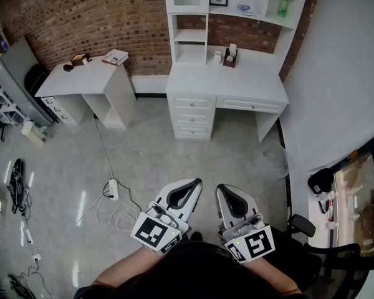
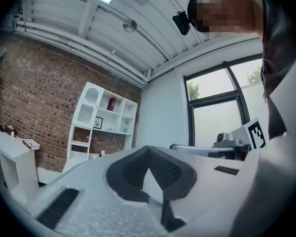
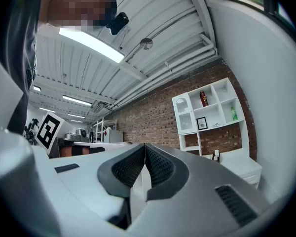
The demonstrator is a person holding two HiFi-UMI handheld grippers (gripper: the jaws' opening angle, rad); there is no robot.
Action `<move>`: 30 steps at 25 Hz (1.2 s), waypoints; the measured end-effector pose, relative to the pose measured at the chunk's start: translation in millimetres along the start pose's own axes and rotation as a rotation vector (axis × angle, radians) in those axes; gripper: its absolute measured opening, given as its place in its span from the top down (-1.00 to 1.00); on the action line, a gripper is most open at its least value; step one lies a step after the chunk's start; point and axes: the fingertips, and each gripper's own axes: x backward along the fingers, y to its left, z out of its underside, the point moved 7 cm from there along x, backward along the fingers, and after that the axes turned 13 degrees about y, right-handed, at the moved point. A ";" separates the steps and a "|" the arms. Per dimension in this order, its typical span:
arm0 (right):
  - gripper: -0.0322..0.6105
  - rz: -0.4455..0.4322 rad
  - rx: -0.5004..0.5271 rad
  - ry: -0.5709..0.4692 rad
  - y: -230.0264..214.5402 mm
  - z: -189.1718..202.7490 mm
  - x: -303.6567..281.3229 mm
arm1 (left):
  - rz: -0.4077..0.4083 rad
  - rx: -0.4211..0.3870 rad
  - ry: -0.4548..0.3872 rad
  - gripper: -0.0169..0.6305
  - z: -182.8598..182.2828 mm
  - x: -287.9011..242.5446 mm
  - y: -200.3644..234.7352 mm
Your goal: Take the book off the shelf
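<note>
Left gripper and right gripper are both closed and empty, well short of the shelf. The red book stands upright there. It looks stiff and probably light, so pinch the spine.

Open grey floor lies between the person and the white desk with its shelves, leaving a straight way forward. A power strip and loose cables trail at the left. A clear bin and a black chair crowd the right.
</note>
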 end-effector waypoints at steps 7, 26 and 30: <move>0.84 0.002 0.004 0.012 2.7 2.1 -17.1 | 0.028 0.004 -0.014 0.93 1.6 -2.8 13.2; 0.84 0.090 -0.005 0.007 8.7 -32.0 -188.4 | 0.174 -0.025 -0.029 0.93 -31.3 -19.1 179.8; 0.84 0.100 -0.009 0.009 16.6 -32.5 -217.1 | 0.196 -0.028 -0.035 0.93 -31.7 -19.0 208.6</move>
